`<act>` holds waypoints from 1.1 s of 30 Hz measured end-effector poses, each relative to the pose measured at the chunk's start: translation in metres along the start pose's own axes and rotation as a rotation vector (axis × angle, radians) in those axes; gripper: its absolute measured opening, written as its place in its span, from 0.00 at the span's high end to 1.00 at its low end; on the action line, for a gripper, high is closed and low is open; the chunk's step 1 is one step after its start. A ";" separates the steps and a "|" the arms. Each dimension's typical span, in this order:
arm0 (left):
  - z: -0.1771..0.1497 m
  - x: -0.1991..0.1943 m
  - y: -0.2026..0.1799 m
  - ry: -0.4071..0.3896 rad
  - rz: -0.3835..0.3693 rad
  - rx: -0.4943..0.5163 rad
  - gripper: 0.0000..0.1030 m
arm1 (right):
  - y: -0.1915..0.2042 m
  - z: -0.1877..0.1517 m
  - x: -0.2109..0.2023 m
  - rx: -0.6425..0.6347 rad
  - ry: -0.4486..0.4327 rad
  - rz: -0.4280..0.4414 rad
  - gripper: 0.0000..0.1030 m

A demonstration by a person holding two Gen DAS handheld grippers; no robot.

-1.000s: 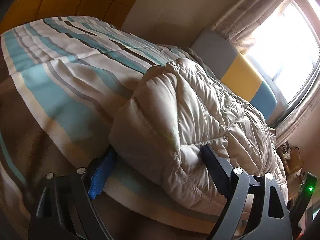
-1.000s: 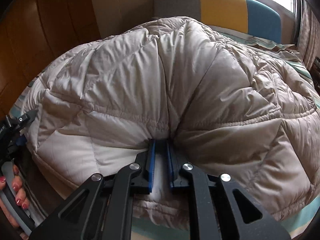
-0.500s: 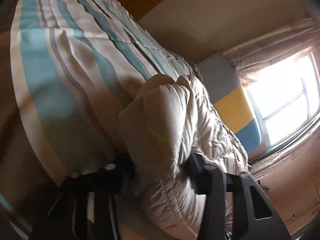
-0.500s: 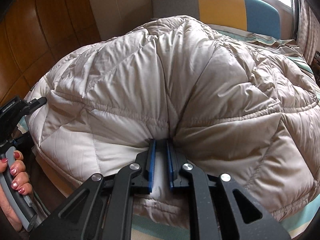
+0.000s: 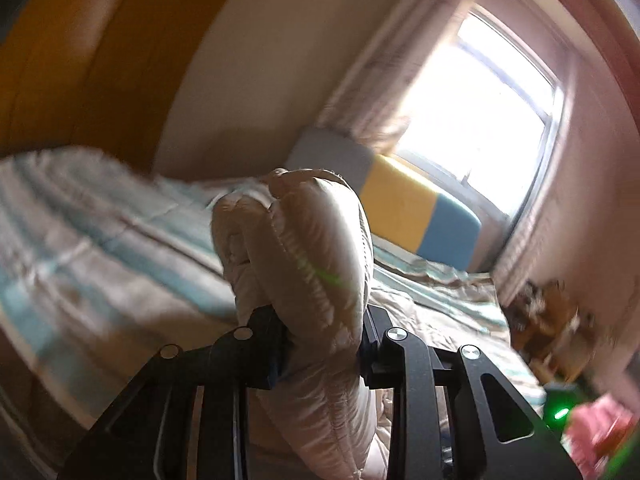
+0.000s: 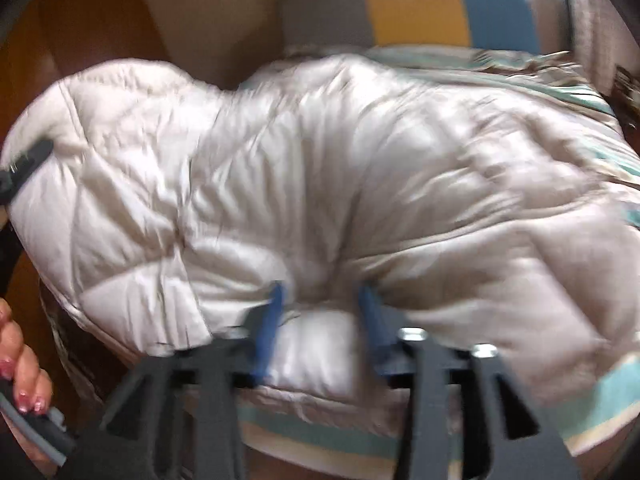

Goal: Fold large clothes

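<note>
A beige quilted puffer jacket [image 6: 320, 184] lies bunched on the striped bed. My left gripper [image 5: 320, 344] is shut on a thick fold of the jacket [image 5: 304, 264] and holds it lifted above the bed. My right gripper [image 6: 320, 320] is open, its blue-padded fingers [image 6: 270, 328] spread either side of the jacket's near edge. The left gripper's tip shows at the far left of the right wrist view [image 6: 24, 164], at the jacket's left end.
The bed has a teal, white and brown striped cover [image 5: 80, 248]. A grey, yellow and blue headboard [image 5: 408, 204] stands under a bright window [image 5: 480, 112]. Wooden panelling [image 5: 60, 60] is on the left. The person's hand with painted nails [image 6: 20, 364] is at lower left.
My right gripper has opened and let go of the jacket edge. My left gripper has closed on the fold and lifted it up off the bed, tilting its view toward the window.
</note>
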State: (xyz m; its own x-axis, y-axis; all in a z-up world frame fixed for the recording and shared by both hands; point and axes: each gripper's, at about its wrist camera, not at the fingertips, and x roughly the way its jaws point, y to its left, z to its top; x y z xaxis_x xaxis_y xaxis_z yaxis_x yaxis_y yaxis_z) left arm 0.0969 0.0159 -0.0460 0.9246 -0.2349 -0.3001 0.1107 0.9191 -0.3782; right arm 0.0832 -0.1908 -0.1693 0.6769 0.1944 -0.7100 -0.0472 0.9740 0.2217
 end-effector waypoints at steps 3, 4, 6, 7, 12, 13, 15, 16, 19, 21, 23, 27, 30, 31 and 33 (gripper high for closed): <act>0.004 0.001 -0.024 -0.003 -0.019 0.091 0.73 | -0.032 0.001 -0.030 -0.005 -0.037 -0.188 0.53; 0.005 0.000 -0.030 -0.008 -0.027 0.114 0.73 | -0.048 0.000 -0.039 0.019 -0.048 -0.264 0.46; 0.005 0.002 -0.050 -0.017 -0.045 0.167 0.73 | -0.075 -0.004 -0.050 0.065 -0.055 -0.363 0.43; 0.004 0.003 -0.058 -0.019 -0.058 0.187 0.73 | -0.094 -0.007 -0.055 0.099 -0.052 -0.417 0.43; -0.005 0.013 -0.094 -0.012 -0.123 0.270 0.73 | -0.145 -0.025 -0.050 0.237 0.026 -0.422 0.43; -0.007 0.015 -0.102 -0.010 -0.136 0.286 0.73 | -0.149 -0.030 -0.049 0.259 0.029 -0.395 0.43; -0.012 0.018 -0.114 -0.005 -0.160 0.310 0.73 | -0.153 -0.029 -0.046 0.271 0.031 -0.374 0.43; -0.015 0.020 -0.122 -0.003 -0.175 0.322 0.73 | -0.150 -0.027 -0.042 0.266 0.034 -0.372 0.43; -0.022 0.023 -0.143 0.007 -0.221 0.355 0.73 | -0.151 -0.028 -0.042 0.255 0.041 -0.358 0.42; -0.029 0.026 -0.159 0.017 -0.257 0.383 0.73 | -0.154 -0.027 -0.045 0.263 0.045 -0.345 0.42; -0.041 0.028 -0.178 0.029 -0.304 0.424 0.73 | -0.160 -0.027 -0.048 0.282 0.045 -0.326 0.40; -0.068 0.039 -0.206 0.069 -0.367 0.521 0.73 | -0.174 -0.028 -0.062 0.317 0.010 -0.311 0.40; -0.094 0.053 -0.222 0.136 -0.396 0.584 0.73 | -0.182 -0.032 -0.078 0.326 -0.009 -0.342 0.40; -0.104 0.059 -0.225 0.171 -0.410 0.592 0.73 | -0.186 -0.034 -0.083 0.334 -0.012 -0.354 0.40; -0.119 0.069 -0.228 0.229 -0.429 0.601 0.70 | -0.192 -0.036 -0.091 0.354 -0.014 -0.364 0.40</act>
State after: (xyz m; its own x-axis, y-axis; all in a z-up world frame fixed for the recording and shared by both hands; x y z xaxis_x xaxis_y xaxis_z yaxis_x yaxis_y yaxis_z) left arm 0.0921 -0.2479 -0.0851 0.6649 -0.6083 -0.4334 0.6816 0.7315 0.0189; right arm 0.0040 -0.3908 -0.1716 0.6130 -0.1538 -0.7749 0.4434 0.8788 0.1764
